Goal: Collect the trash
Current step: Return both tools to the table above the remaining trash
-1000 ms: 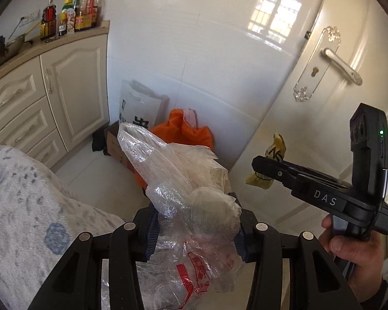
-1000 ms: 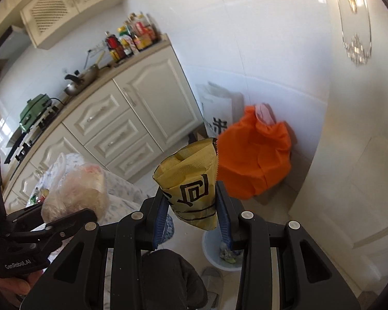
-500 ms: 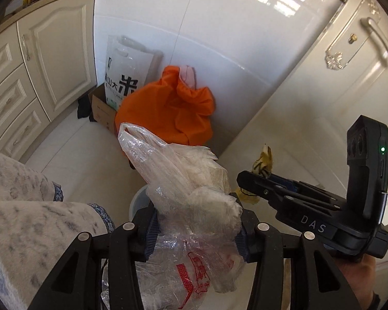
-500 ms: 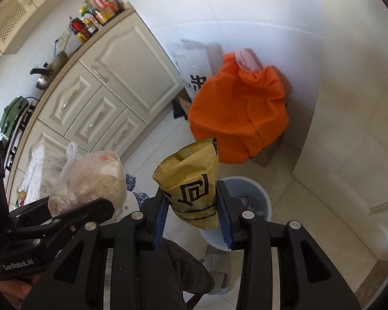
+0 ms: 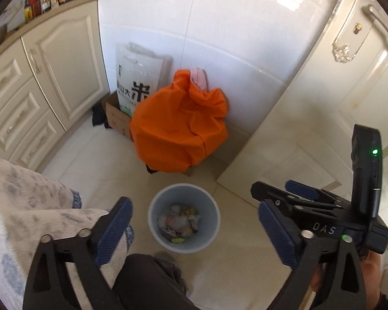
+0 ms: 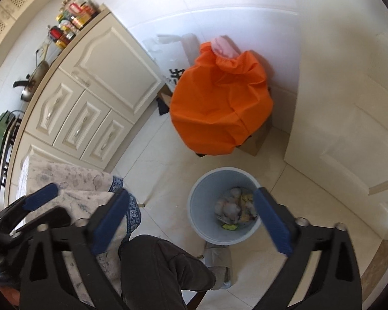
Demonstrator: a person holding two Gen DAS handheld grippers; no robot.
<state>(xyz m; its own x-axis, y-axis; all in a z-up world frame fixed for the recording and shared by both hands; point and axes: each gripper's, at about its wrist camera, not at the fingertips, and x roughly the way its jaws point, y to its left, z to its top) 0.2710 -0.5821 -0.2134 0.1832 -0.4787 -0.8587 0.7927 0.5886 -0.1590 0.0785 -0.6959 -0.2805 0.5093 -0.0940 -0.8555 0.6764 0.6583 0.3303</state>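
Above bin (image 5: 152,214) on floor: left gripper (image 5: 194,230) and right gripper (image 6: 191,219) spread, unloaded; trash (image 5: 179,222) apparently inside. Risk: knocking bin over.

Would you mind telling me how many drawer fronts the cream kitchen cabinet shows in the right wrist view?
3, side by side in the picture beside the cabinet door: one nearest the countertop, one in the middle, one nearest the floor. More may be hidden behind the patterned cloth.
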